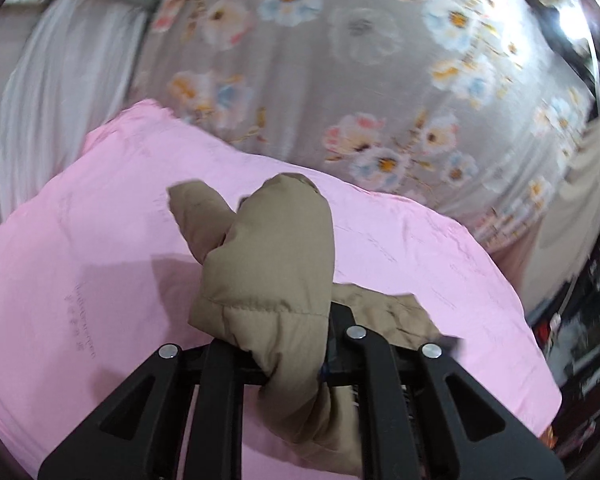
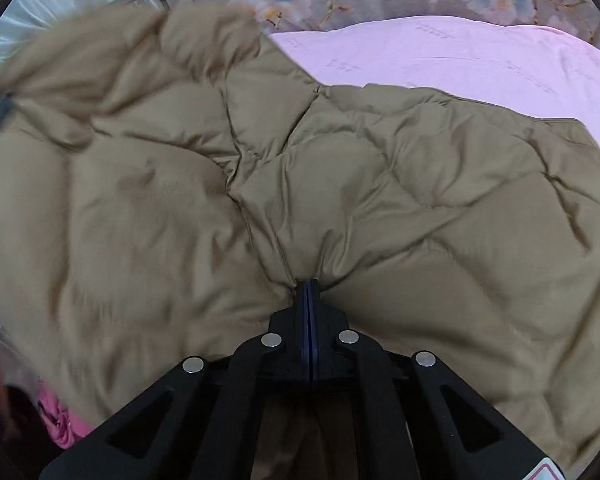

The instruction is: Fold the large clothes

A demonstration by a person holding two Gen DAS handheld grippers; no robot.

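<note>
A tan quilted puffer jacket lies spread over a pink cloth on a bed. My right gripper is shut on a pinch of the jacket's fabric at its near edge. In the left wrist view, my left gripper is shut on a puffy tan part of the jacket, which bulges up between the fingers and hides the tips. That part hangs above the pink cloth.
A grey floral bedsheet covers the bed beyond the pink cloth. White bedding lies at the far left. Dark furniture and clutter stand off the bed's right edge. A pink item lies at the lower left in the right wrist view.
</note>
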